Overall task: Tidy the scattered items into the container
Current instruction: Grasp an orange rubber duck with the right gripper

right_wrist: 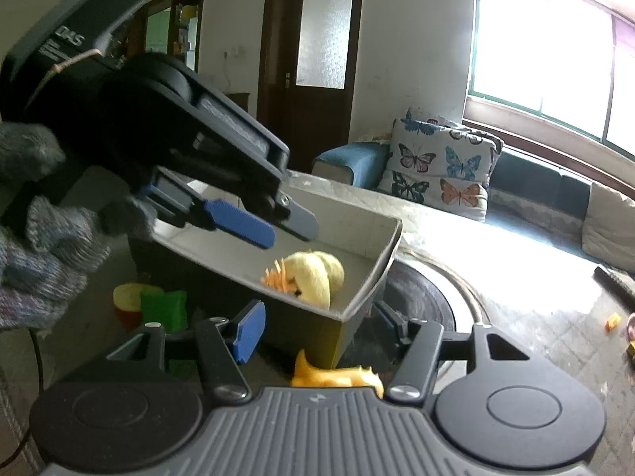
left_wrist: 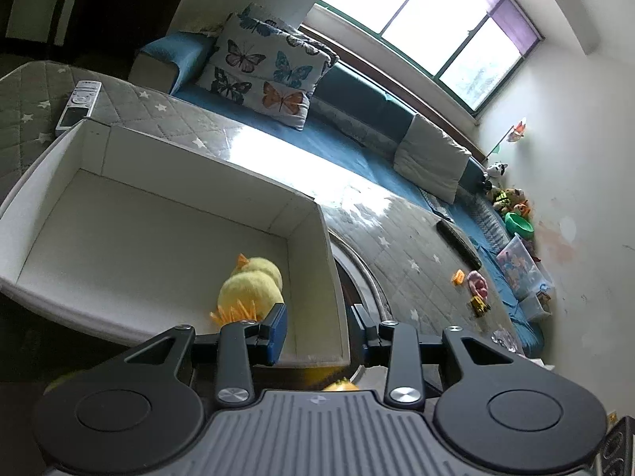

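A white open box [left_wrist: 166, 182] sits on the table; in the right wrist view its near corner [right_wrist: 381, 269] shows. A yellow plush duck [left_wrist: 250, 285] lies inside it, also seen in the right wrist view [right_wrist: 313, 273]. My left gripper [left_wrist: 317, 329] is open and empty over the box's near right corner; the right wrist view shows it above the box [right_wrist: 262, 218]. My right gripper [right_wrist: 317, 329] is open and empty in front of the box. An orange-yellow toy [right_wrist: 337, 377] lies just below it. A red-yellow plush [right_wrist: 127, 301] and green item [right_wrist: 162, 309] lie left.
A grey star-patterned cover [left_wrist: 166, 115] lies on the table with a white remote [left_wrist: 79, 103], a black remote [left_wrist: 458, 246] and small toys [left_wrist: 476, 289]. A blue sofa [left_wrist: 337, 135] with a butterfly pillow [left_wrist: 262, 71] stands behind. A round dark disc [right_wrist: 420, 297] sits right of the box.
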Motion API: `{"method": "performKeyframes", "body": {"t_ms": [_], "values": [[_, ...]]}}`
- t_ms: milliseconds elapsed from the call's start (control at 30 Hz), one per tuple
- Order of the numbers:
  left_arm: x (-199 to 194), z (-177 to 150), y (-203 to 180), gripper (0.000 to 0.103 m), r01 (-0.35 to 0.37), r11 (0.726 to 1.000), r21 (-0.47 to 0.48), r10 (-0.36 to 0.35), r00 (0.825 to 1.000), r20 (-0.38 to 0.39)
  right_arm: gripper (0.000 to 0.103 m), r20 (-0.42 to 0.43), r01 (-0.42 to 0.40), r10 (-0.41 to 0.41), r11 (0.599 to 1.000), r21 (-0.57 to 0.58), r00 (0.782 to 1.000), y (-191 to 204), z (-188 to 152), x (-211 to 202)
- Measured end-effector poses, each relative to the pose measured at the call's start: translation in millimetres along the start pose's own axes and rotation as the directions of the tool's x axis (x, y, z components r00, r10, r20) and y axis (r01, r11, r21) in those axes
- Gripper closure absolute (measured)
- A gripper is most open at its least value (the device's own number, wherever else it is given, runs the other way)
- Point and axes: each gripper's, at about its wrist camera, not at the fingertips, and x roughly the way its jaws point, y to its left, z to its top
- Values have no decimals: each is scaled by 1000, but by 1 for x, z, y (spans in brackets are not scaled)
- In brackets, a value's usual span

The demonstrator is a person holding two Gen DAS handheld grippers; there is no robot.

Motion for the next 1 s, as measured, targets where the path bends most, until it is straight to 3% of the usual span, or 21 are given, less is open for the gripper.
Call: {"method": "performKeyframes", "body": {"t_ms": [300,633,1000], "values": [[-17,-29,-4,66,8,1000,22,-8,1000,-2,34,-45,-1,2,1000,24,999,2,-25,-4],[-2,-55,3,66,15,1000,-12,-16,997,-78,21,-77,42,-37,997,58,996,-6,-40,-7],[11,-65,1,66,29,999,-27,-32,991,-128,17,-98,26,-15,993,114,995,-15,-52,-9]]}}
